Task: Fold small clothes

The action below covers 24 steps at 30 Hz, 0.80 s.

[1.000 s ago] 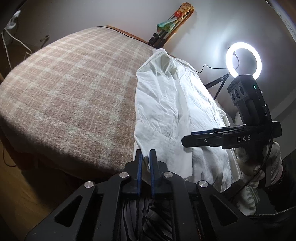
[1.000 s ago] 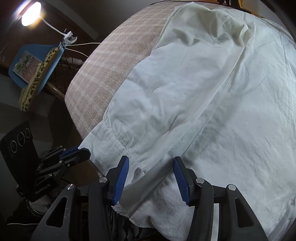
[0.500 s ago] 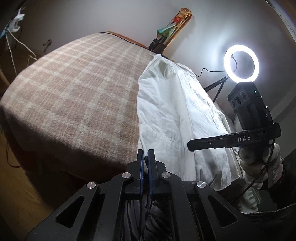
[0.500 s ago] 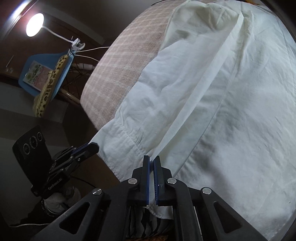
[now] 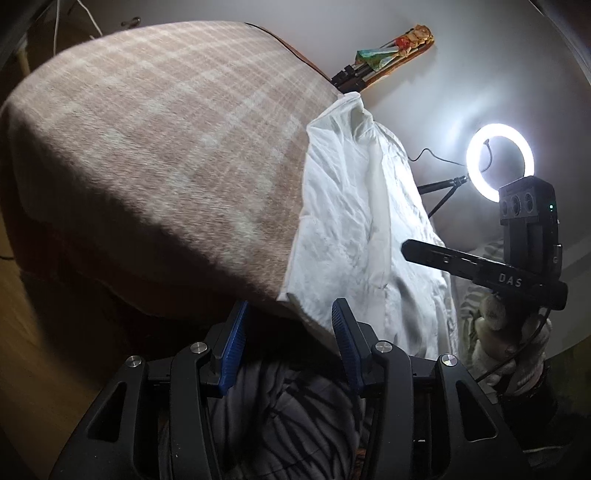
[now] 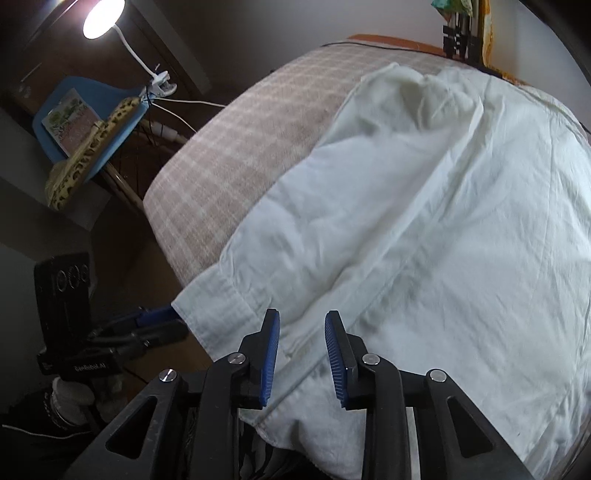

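Observation:
A white shirt (image 5: 343,221) lies spread on the right half of a plaid blanket (image 5: 166,147), one sleeve folded in along its body. My left gripper (image 5: 290,332) is at the bed's near edge with its jaws opening; the shirt's near corner (image 5: 295,301) hangs between the blue pads, not pressed. My right gripper (image 6: 301,343) is also opening, over the shirt (image 6: 443,221), with a folded seam band (image 6: 295,339) lying loose between its pads. The right gripper (image 5: 408,251) hovers over the shirt's hem, and the left gripper (image 6: 170,317) sits just beside the cuff (image 6: 218,295).
A lit ring light (image 5: 498,162) on a tripod stands behind the bed's right side. A desk lamp (image 6: 101,18) and a blue chair (image 6: 92,122) holding a book stand off the bed's far left. A gloved hand (image 5: 509,343) holds the right gripper.
Both grippers were shut half a second ago and their jaws now stand apart. The right one has let go of the seam band. The left one has sunk closer to the shirt's corner.

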Each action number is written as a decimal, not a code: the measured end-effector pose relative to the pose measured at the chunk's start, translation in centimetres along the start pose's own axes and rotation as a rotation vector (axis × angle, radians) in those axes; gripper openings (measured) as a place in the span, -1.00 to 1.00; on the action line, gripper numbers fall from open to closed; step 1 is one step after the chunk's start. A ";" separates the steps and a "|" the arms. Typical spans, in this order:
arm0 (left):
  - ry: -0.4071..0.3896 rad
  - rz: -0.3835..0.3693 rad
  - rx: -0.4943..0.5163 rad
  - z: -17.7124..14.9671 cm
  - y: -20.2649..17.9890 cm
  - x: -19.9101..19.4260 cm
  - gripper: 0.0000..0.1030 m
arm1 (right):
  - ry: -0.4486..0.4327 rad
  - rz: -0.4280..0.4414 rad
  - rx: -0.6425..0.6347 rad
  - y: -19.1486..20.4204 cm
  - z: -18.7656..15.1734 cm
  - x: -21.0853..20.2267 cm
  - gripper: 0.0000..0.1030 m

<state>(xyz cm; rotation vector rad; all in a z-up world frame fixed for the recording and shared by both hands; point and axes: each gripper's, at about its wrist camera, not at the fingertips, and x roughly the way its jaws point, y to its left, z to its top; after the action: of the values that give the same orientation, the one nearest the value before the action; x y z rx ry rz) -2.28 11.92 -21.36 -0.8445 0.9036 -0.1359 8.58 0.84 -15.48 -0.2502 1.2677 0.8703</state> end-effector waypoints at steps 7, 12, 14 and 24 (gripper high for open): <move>-0.025 -0.029 0.046 -0.5 -1.5 0.3 -0.50 | 0.009 -0.053 0.013 -1.0 0.0 2.1 -0.46; -0.037 -0.027 0.121 -0.6 -3.1 0.3 -0.78 | 0.018 -0.026 0.056 -2.1 -0.5 2.7 -0.46; -0.023 -0.015 0.127 -0.3 -3.2 0.8 -0.75 | 0.018 -0.023 0.056 -2.0 -0.4 2.7 -0.46; -0.049 -0.007 0.090 2.0 -3.2 2.9 -0.89 | 0.026 -0.005 0.070 -2.2 -0.3 2.7 -0.44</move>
<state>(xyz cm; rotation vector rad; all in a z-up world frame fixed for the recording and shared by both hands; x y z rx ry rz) 1.76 9.64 -20.33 -0.7643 0.8430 -0.1604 9.97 0.31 -18.65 -0.2098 1.3180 0.8192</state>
